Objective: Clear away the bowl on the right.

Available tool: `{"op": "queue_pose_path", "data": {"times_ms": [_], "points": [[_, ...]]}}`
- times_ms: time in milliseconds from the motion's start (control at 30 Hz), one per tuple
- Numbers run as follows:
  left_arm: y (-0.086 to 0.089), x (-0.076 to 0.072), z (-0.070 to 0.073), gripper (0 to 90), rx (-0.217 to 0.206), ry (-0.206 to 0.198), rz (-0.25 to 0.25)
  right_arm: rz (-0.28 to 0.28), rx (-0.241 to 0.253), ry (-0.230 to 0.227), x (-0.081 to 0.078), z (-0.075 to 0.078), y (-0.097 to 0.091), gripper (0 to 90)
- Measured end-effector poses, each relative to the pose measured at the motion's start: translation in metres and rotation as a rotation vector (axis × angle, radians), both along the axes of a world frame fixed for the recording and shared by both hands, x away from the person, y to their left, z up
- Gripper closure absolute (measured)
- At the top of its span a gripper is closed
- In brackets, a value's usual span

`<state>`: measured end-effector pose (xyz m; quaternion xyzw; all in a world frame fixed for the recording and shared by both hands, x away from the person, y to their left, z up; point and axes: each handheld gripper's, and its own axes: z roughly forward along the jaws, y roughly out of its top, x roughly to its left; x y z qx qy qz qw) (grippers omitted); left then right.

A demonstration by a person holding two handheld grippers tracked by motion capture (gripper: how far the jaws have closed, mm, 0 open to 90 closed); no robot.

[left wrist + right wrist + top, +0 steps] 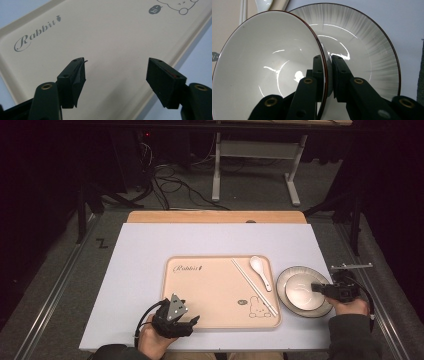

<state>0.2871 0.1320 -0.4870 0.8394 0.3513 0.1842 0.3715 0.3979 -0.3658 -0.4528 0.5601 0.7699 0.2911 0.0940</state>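
A white bowl [301, 291] with a dark rim sits over a grey-streaked plate [286, 279], right of the beige rabbit tray [210, 285]. My right gripper [319, 288] is shut on the bowl's near right rim. In the right gripper view one of its fingers [318, 65] is inside the bowl [267, 62] and the other is outside, with the plate [367, 45] behind. Whether the bowl rests on the plate or hangs just above it I cannot tell. My left gripper [188, 313] hovers open at the tray's near left corner, and between its jaws [116, 75] is bare tray [112, 37].
White chopsticks [253, 286] and a white spoon [260, 269] lie along the tray's right side. The tray and the plate rest on a pale mat [140, 270] over a wooden table. Beyond the table are cables and a metal stand on the floor.
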Motion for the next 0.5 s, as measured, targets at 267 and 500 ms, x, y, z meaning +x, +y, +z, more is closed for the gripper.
{"op": "queue_pose_path", "data": {"times_ms": [267,500], "points": [[0.0,0.0,0.0,32.2,0.0,0.001,0.002,0.011,0.01,-0.019,-0.002,0.007,0.001,83.2],[0.0,0.0,-0.001,32.7,-0.003,0.005,0.005,0.036,0.017,-0.037,-0.005,0.014,0.007,83.2]]}}
